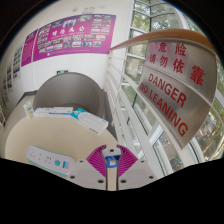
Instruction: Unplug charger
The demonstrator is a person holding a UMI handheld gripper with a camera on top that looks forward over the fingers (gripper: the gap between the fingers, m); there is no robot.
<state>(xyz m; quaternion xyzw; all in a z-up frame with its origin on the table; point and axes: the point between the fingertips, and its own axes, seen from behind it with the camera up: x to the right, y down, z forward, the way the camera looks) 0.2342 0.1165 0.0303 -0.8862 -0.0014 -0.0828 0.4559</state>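
My gripper (112, 157) is shut on a small blue and white charger (112, 156), with both pink pads (97, 160) pressing its sides. The charger sits at the fingertips, to the right of a white power strip (47, 157) that lies on the pale table (60, 135). The charger is apart from the strip. Its prongs and any cable are hidden behind the fingers.
A second long white strip-like block (75, 115) lies further back on the table. A glass wall with a red "DANGER NO LEANING" sign (175, 95) stands close on the right. Pink posters (70, 38) hang on the far wall.
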